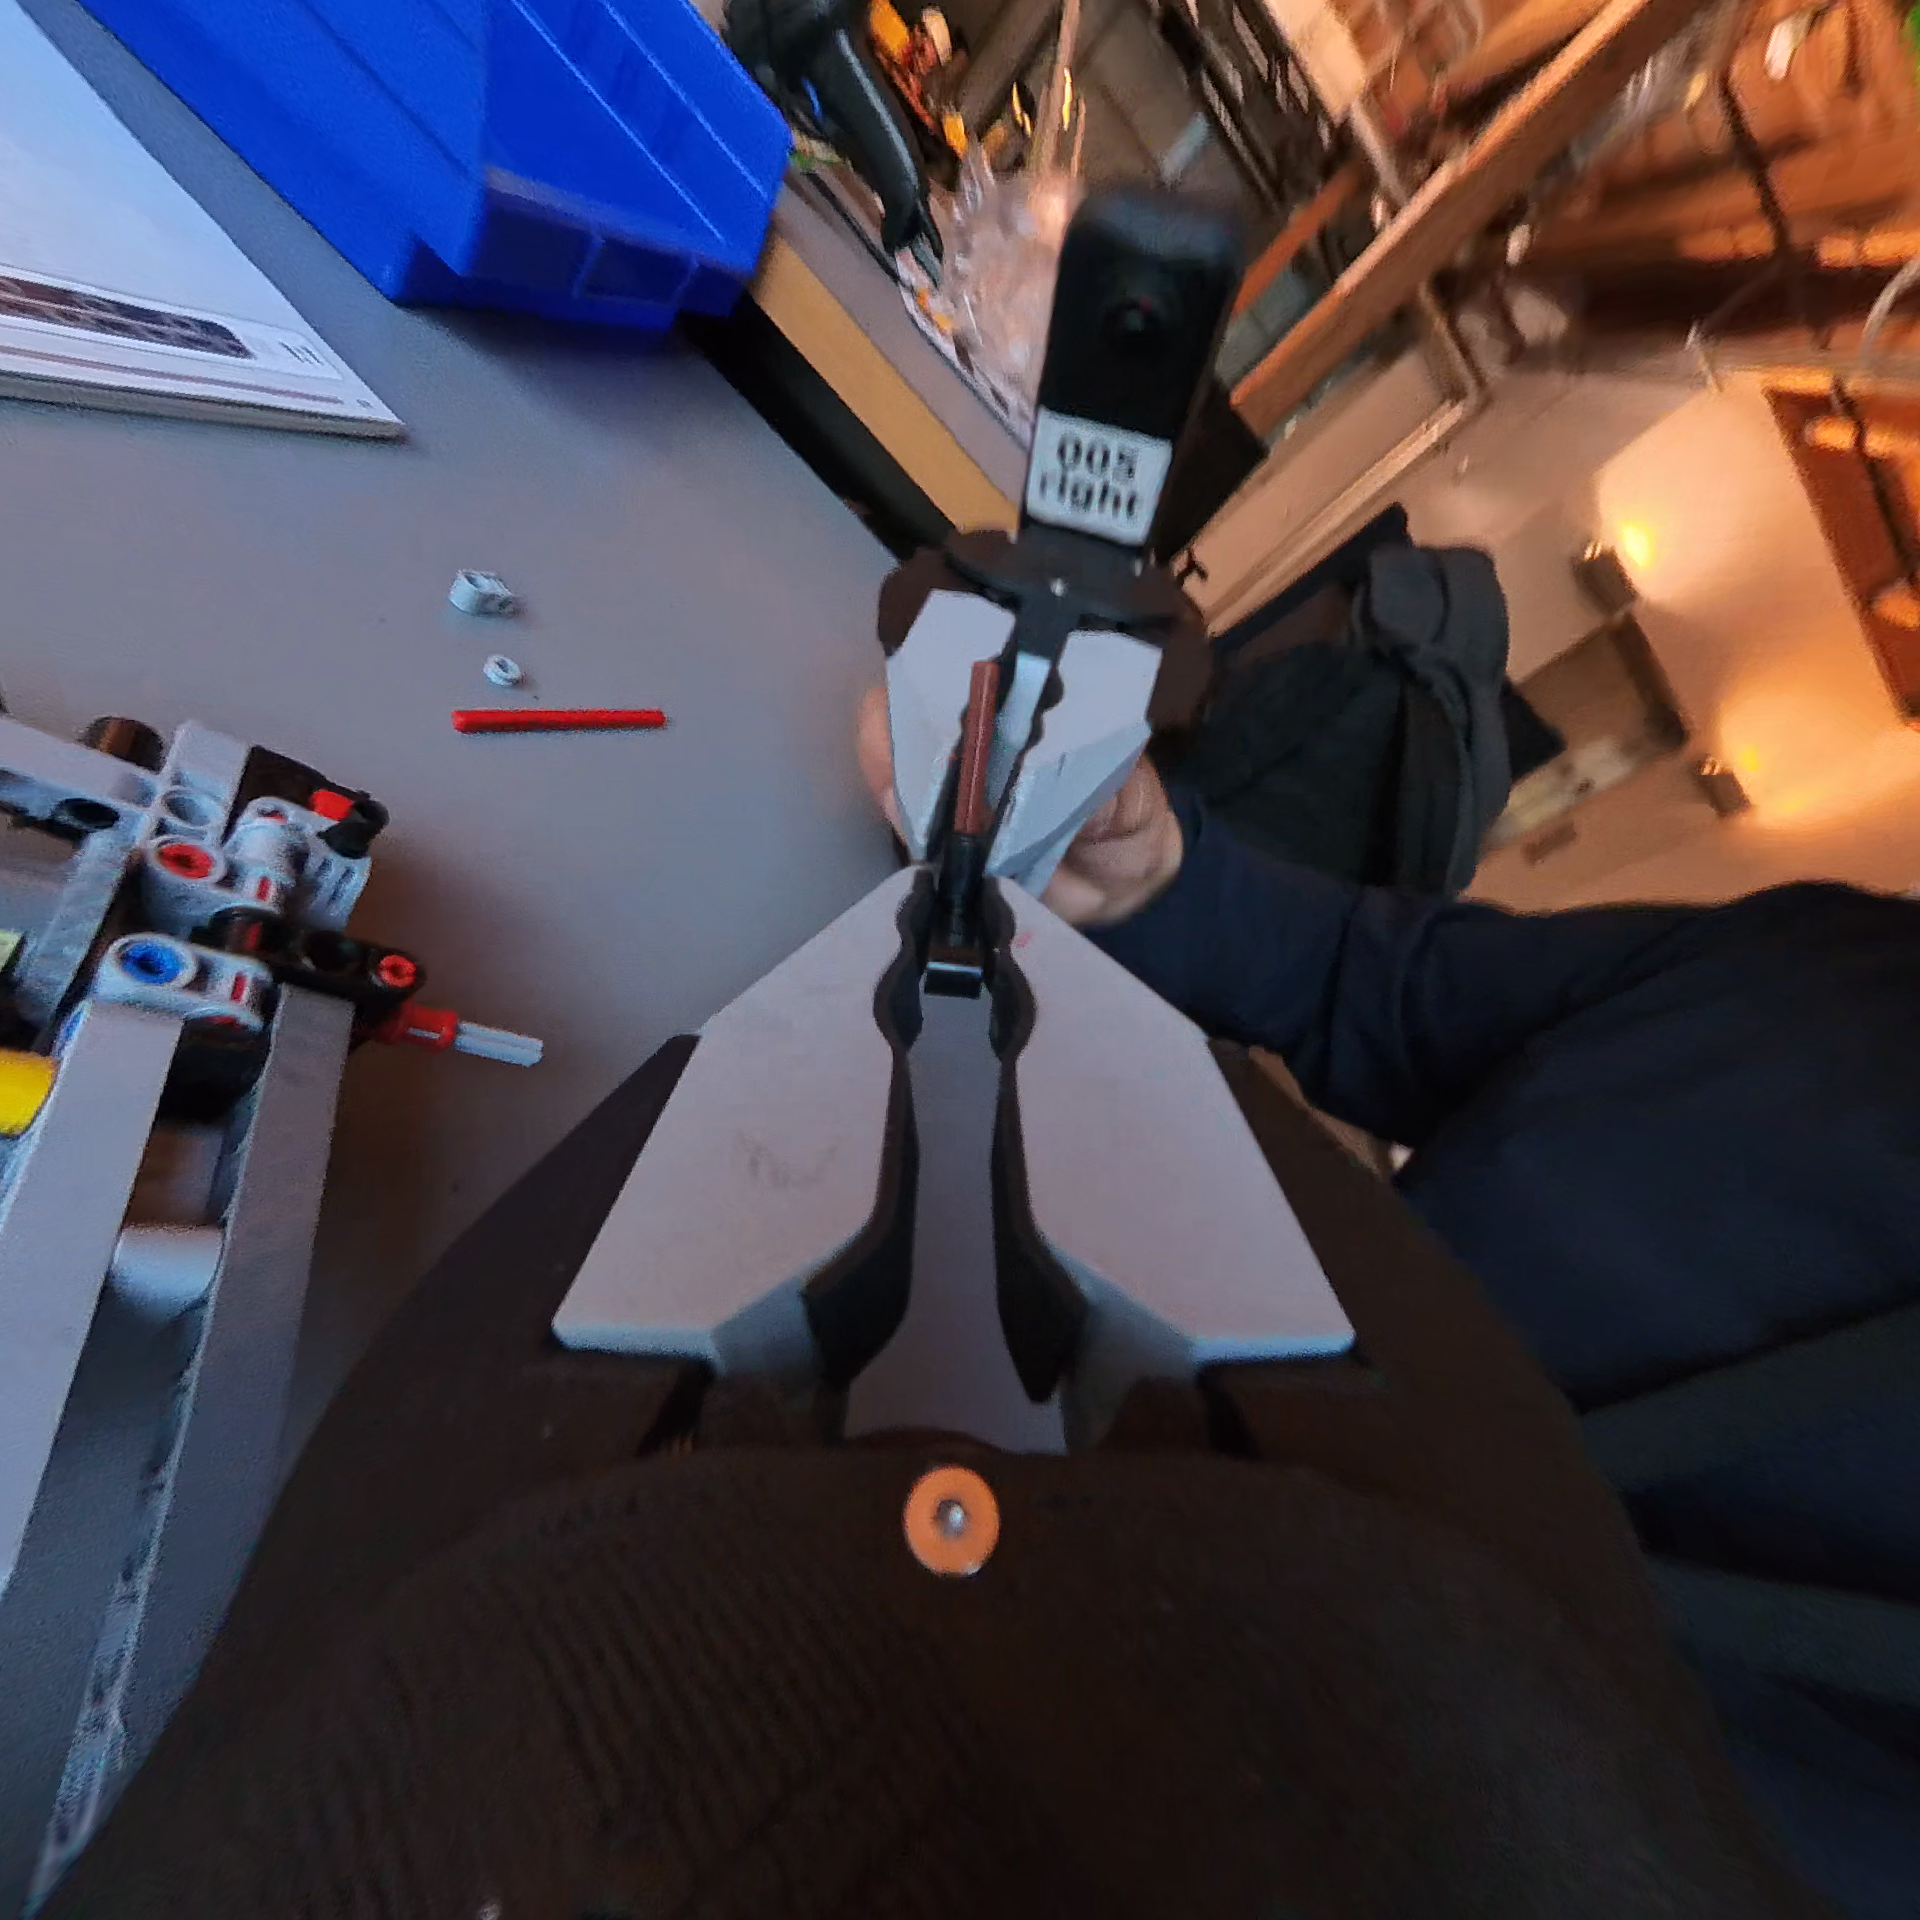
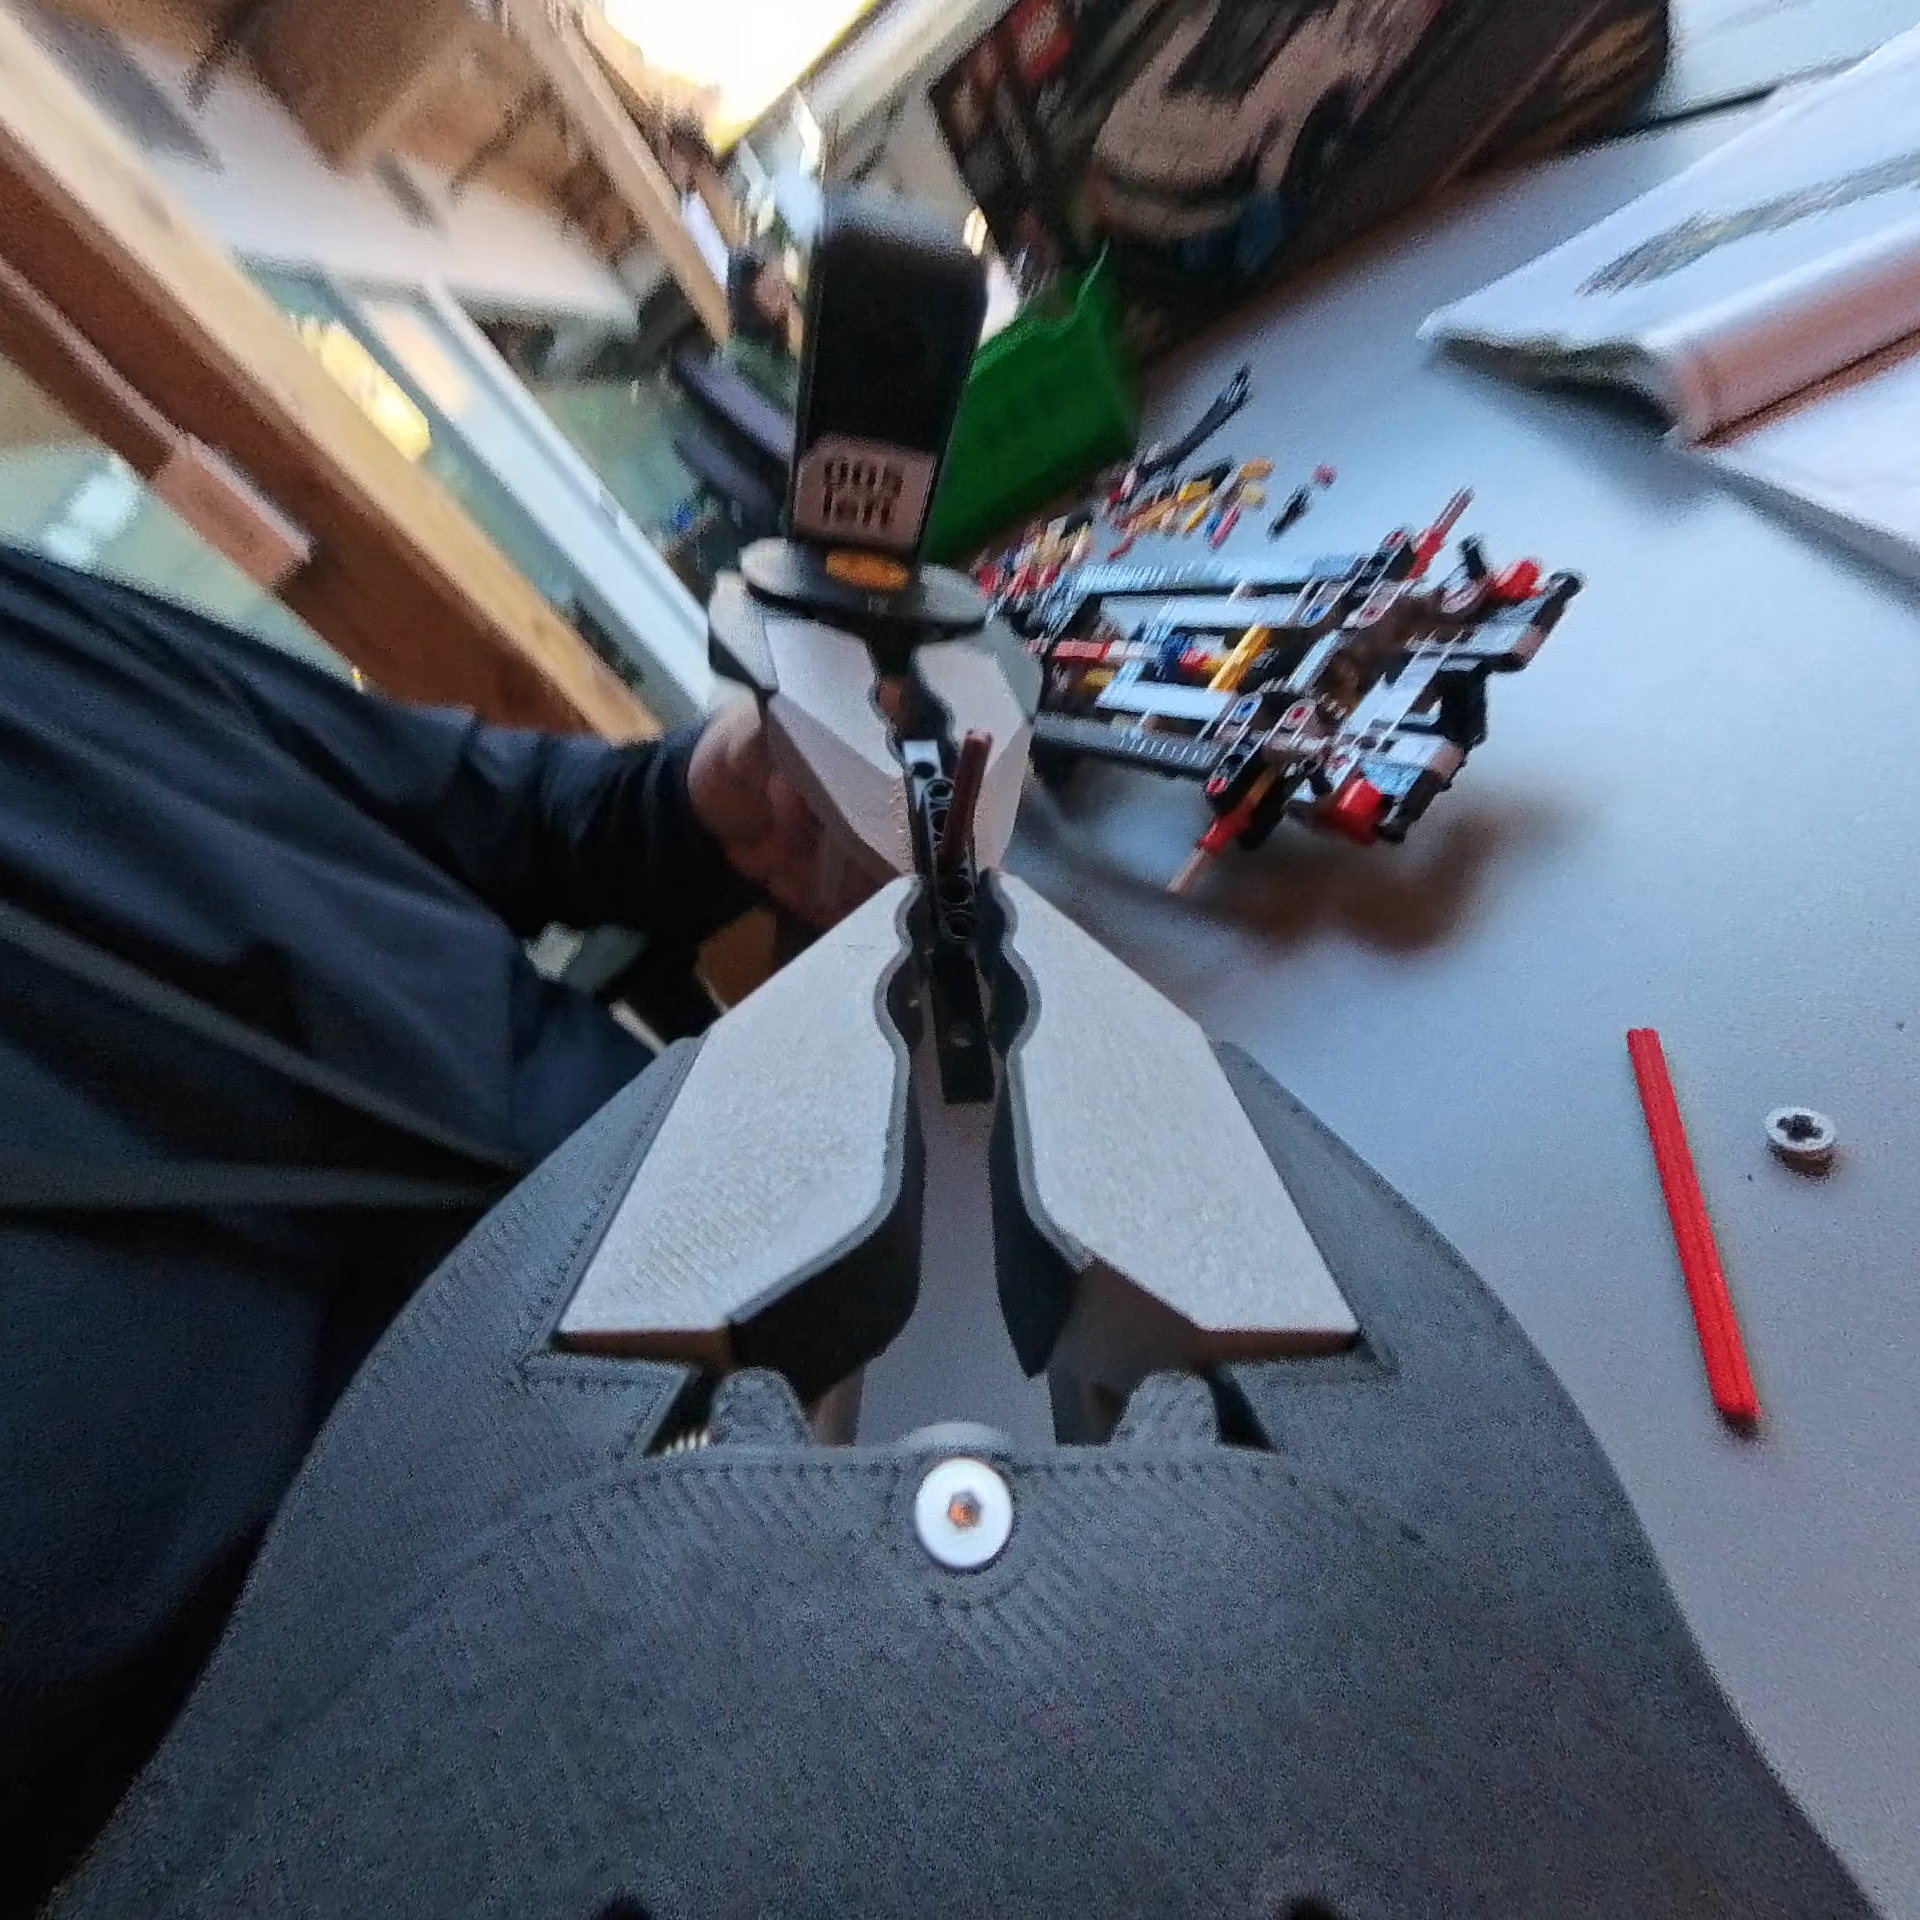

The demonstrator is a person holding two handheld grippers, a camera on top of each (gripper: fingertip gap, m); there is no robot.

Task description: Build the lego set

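Observation:
My two grippers meet tip to tip above the grey table (image 1: 623, 520). A black beam with holes (image 2: 956, 997) runs between both pairs of fingers. In the left wrist view my left gripper (image 1: 954, 904) is shut on one end of the beam (image 1: 952, 935). In the right wrist view my right gripper (image 2: 951, 904) is shut on the other end. A brown axle (image 1: 980, 748) sticks out of the beam close to where the fingertips meet; it also shows in the right wrist view (image 2: 961, 800). The right gripper (image 1: 966, 857) faces me in the left wrist view, and the left gripper (image 2: 935, 831) in the right wrist view.
A red axle (image 1: 558, 719) and two small grey bushes (image 1: 483, 592) lie loose on the table. A partly built brick model (image 1: 208, 883) stands at the left. A blue bin (image 1: 520, 135) and a booklet (image 1: 156, 332) lie beyond. A green bin (image 2: 1039, 416) stands behind the model (image 2: 1299, 686).

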